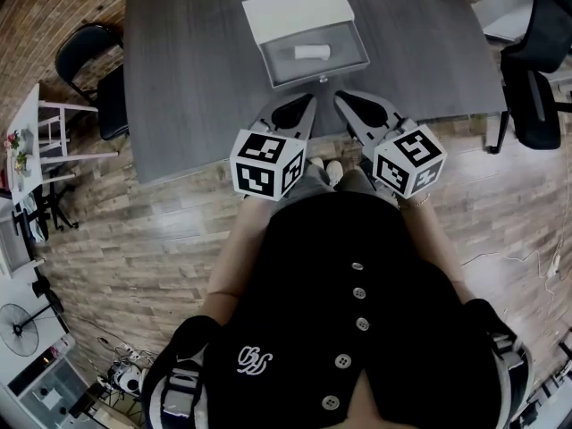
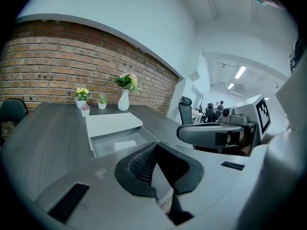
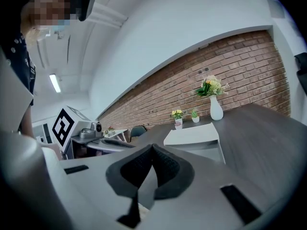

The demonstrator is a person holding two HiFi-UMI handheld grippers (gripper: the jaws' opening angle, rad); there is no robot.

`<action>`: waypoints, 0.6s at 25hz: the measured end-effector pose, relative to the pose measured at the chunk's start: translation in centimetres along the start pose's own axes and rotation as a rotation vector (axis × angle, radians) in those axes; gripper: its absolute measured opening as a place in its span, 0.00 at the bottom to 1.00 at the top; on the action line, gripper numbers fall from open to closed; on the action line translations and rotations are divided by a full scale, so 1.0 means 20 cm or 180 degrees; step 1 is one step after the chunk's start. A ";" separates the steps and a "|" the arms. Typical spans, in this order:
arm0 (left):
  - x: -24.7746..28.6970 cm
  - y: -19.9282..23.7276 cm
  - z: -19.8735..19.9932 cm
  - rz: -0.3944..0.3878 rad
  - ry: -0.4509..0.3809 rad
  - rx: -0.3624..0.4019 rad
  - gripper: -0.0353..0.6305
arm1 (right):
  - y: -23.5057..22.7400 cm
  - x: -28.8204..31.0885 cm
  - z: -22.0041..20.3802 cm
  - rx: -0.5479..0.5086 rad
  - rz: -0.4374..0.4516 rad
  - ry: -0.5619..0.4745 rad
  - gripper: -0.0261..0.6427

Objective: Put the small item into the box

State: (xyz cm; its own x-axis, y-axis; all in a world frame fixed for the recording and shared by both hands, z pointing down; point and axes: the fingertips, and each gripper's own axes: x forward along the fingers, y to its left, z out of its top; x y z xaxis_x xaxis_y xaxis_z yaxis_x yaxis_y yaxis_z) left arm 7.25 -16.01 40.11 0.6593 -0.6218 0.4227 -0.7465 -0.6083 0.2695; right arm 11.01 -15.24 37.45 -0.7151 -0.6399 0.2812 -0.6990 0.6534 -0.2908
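Observation:
An open grey box (image 1: 315,61) sits on the dark grey table (image 1: 197,70) with its white lid (image 1: 298,10) lying at its far side. A small white item (image 1: 312,52) lies inside the box. My left gripper (image 1: 313,98) is shut and empty, its tips at the table's near edge just short of the box. My right gripper (image 1: 338,98) is shut and empty beside it. In the left gripper view the box (image 2: 120,141) and lid (image 2: 113,124) lie ahead of the shut jaws (image 2: 155,145). The right gripper view shows the lid (image 3: 193,135) beyond its shut jaws (image 3: 152,147).
Black office chairs stand at the table's left (image 1: 94,70) and right (image 1: 534,70). A white vase with flowers (image 2: 124,91) and small potted plants (image 2: 82,97) stand at the table's far edge by the brick wall. A white side table (image 1: 36,141) is at the far left.

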 end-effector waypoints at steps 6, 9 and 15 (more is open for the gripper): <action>-0.01 0.01 -0.03 0.0014 0.0031 -0.0010 0.07 | 0.00 0.00 0.01 0.0038 0.0031 -0.0024 0.04; -0.01 0.01 -0.04 0.0020 0.0038 -0.0020 0.07 | 0.00 0.01 0.01 0.0025 0.0030 -0.0018 0.04; -0.01 0.01 -0.03 0.0023 0.0035 -0.0026 0.07 | 0.00 0.01 0.01 -0.0004 0.0042 -0.0009 0.04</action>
State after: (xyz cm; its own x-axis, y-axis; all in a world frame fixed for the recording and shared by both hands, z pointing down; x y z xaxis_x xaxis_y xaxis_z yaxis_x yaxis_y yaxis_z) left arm 6.91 -15.73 40.70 0.6528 -0.6208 0.4341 -0.7521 -0.5996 0.2736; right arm 10.84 -15.39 37.30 -0.7243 -0.6324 0.2748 -0.6895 0.6622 -0.2934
